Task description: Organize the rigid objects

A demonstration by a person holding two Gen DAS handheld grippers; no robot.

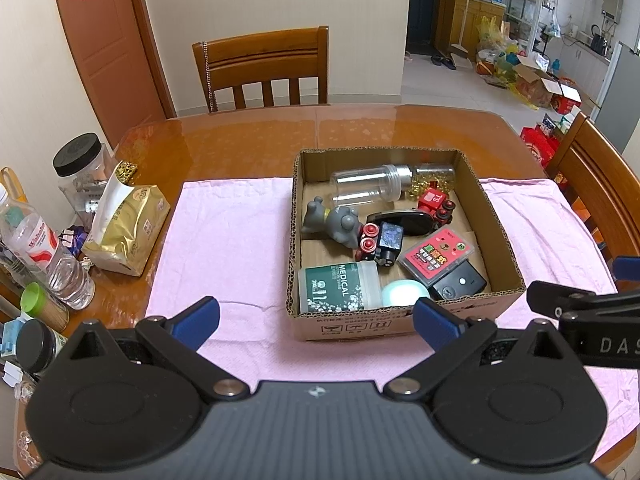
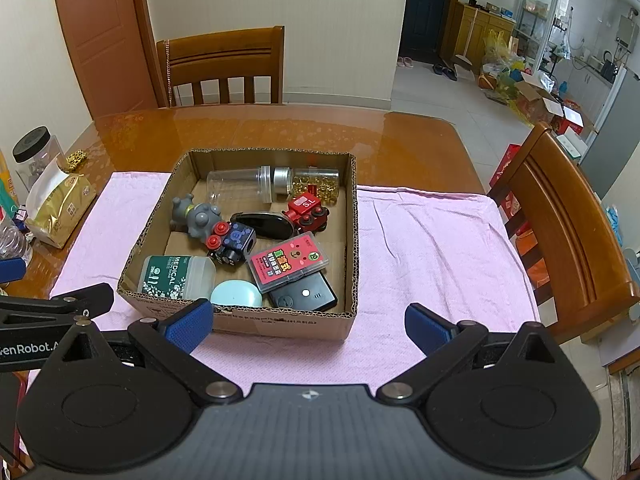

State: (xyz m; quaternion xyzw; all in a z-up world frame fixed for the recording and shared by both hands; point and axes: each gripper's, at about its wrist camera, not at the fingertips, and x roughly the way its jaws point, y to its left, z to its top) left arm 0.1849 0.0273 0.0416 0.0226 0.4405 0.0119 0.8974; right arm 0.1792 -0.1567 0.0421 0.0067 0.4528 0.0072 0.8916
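Right wrist view: the cardboard box [image 2: 352, 240], mid-table on the pink cloth [image 2: 432, 248], holds hard, light items. The clear bottle [image 2: 236, 186] at its far wall looks slippery; grip mid-body. The right gripper [image 2: 308, 326] and left gripper [image 1: 316, 320] are both spread wide, empty.

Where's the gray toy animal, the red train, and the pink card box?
gray toy animal [image 2: 199, 219], right wrist view, on its round body.
red train [image 2: 306, 209], right wrist view, on its red cab.
pink card box [image 1: 437, 255], left wrist view, on its pink lid.
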